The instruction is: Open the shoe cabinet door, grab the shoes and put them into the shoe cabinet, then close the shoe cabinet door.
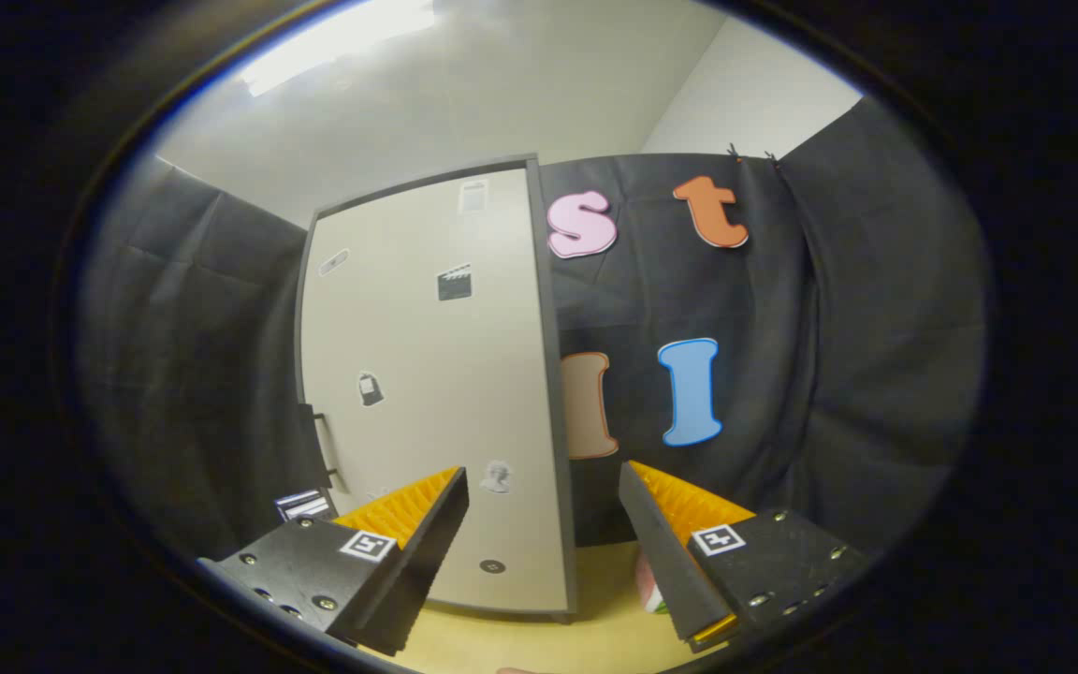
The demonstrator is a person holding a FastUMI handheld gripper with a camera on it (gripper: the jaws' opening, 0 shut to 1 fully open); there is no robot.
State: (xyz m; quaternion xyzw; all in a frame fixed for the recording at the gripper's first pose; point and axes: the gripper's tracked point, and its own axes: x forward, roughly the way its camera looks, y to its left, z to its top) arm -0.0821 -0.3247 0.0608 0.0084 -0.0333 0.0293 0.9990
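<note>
1. Hand-held gripper (pixel 544 482): fingers spread wide apart, nothing btwn them, not gripping anything. Tips point up toward the cabinet door's lower part.
2. Shoe cabinet (pixel 427 374): tall, pale front w/ dark frame, standing upright just ahead of the fingers, slightly to the left finger's side. Door looks shut, flush w/ the frame.
3. Door handle (pixel 319 445): dark bar on the cabinet's left edge, low down, just above and beyond the left finger.
4. Stickers (pixel 454 282) scattered over the door front, several small ones; one round dark one low near the bottom edge, btwn the fingers.
5. Floor (pixel 548 637): light wood-tone surface under the cabinet's base and under the fingers.
6. Small pink-and-green item (pixel 651 585) on the floor, tucked against the inner side of the right finger, mostly hidden by it; can't tell what it is, maybe part of a shoe.
7. Booth wall (pixel 829 374): black cloth behind and to both sides of the cabinet.
8. Ceiling (pixel 502 84) pale, w/ a bright light strip (pixel 342 37) above the cabinet.
</note>
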